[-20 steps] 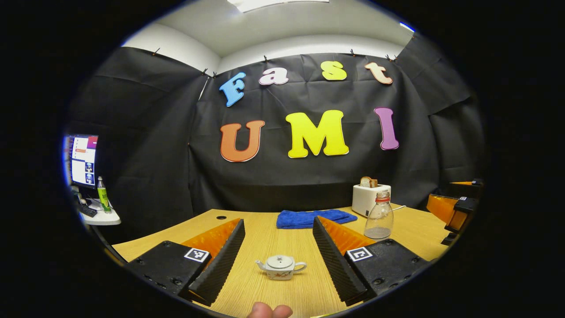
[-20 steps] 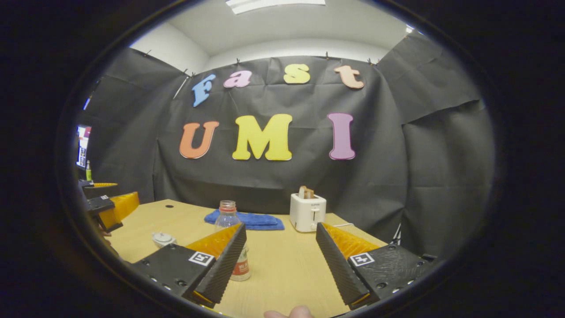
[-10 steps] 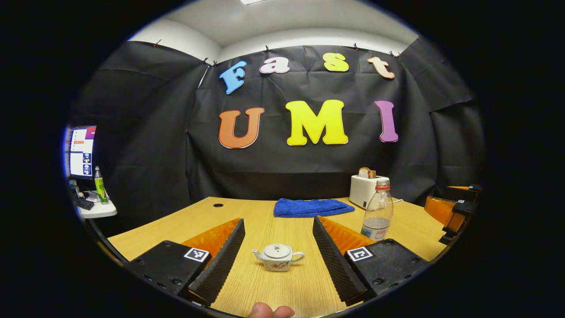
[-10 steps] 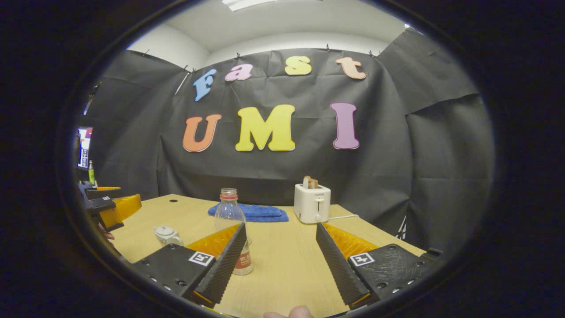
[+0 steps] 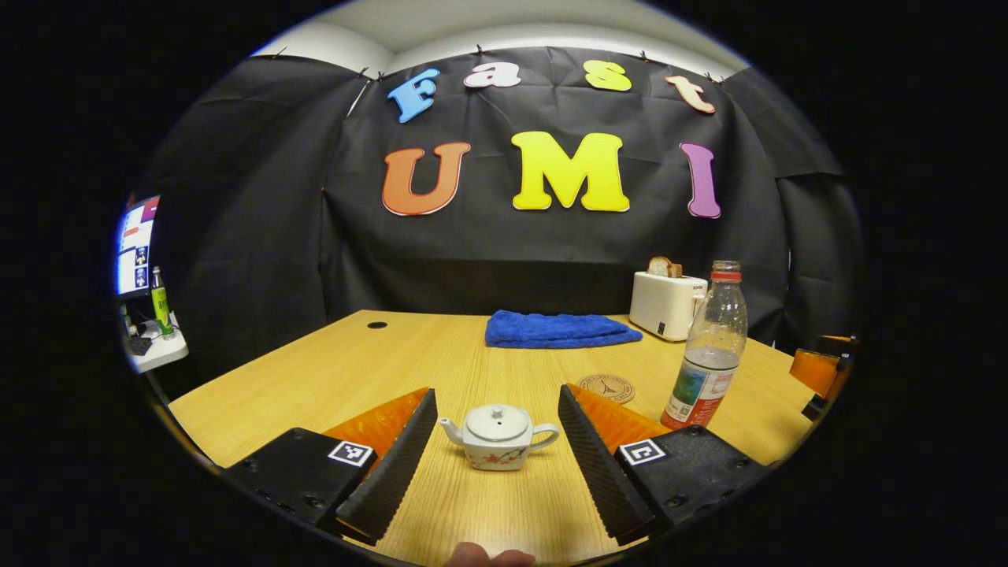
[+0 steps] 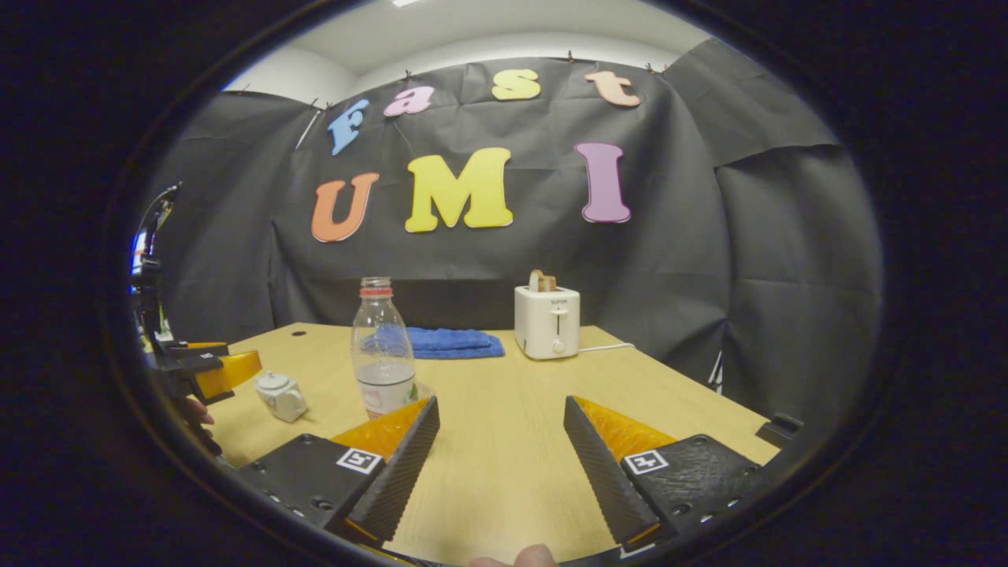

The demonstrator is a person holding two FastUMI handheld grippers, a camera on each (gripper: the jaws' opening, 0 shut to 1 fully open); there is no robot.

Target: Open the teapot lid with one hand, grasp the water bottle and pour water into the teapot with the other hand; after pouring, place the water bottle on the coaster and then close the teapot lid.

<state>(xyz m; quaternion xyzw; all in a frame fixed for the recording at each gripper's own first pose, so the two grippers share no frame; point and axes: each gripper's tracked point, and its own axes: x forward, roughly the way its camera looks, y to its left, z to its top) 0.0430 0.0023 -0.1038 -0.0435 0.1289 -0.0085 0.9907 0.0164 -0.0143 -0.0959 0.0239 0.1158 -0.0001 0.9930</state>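
A small white teapot [image 5: 498, 435] with its lid on stands on the wooden table [image 5: 354, 370], between and just ahead of the fingers of my left gripper [image 5: 495, 394], which is open and touches nothing. To its right stands an uncapped clear water bottle [image 5: 709, 354] with a little water in it, and a round brown coaster [image 5: 606, 387] lies between the two. In the right gripper view the bottle [image 6: 382, 354] rises just beyond the left finger of my right gripper [image 6: 501, 402], which is open and empty. The teapot [image 6: 277, 394] sits farther left, beside the left gripper [image 6: 205, 370].
A folded blue towel [image 5: 555, 329] and a white toaster [image 5: 665, 303] with bread in it stand at the back of the table. The right gripper [image 5: 823, 370] shows at the table's right edge. A side shelf with a monitor [image 5: 134, 244] and a green bottle [image 5: 161, 303] is off to the left.
Both grippers have come down and tilted toward the table. The teapot now sits closer between the left fingers, the coaster has come into view, and the bottle looms taller.
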